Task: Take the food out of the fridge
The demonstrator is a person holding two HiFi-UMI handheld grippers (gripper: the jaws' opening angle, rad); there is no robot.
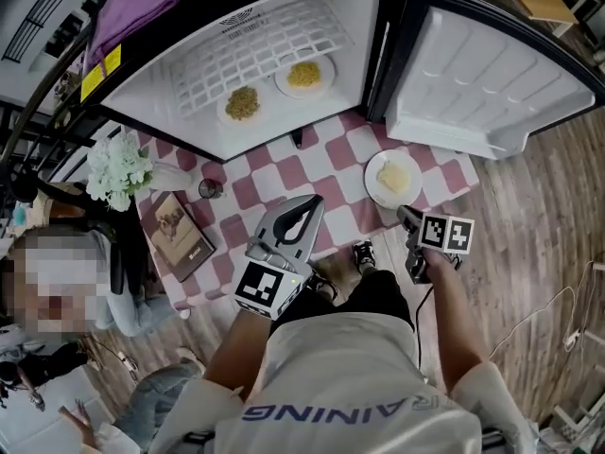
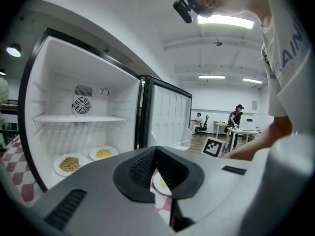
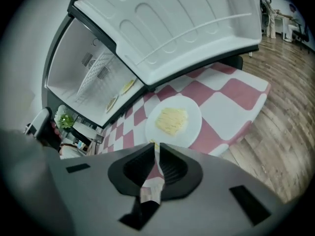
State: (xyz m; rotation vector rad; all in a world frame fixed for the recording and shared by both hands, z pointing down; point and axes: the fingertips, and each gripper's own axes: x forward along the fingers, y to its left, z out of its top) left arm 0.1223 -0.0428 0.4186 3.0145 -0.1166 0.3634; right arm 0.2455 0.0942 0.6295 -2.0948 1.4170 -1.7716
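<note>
One white plate (image 1: 393, 177) of pale yellow food lies on the checkered cloth (image 1: 284, 173) beside the open fridge (image 1: 180, 83). A brownish noodle plate (image 1: 243, 104) and a yellow noodle plate (image 1: 304, 75) sit inside the fridge. The left gripper (image 1: 310, 204) fingers are together and the right gripper (image 1: 407, 218) fingers stand a narrow slit apart, with both grippers empty.

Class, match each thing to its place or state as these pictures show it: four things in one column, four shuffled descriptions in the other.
1 brown noodle plate
2 pale food plate
3 book
4 door

A by the flowers
B swung open
C inside the fridge
D on the checked cloth near the door

Pairs: 1-C, 2-D, 3-A, 4-B
</note>
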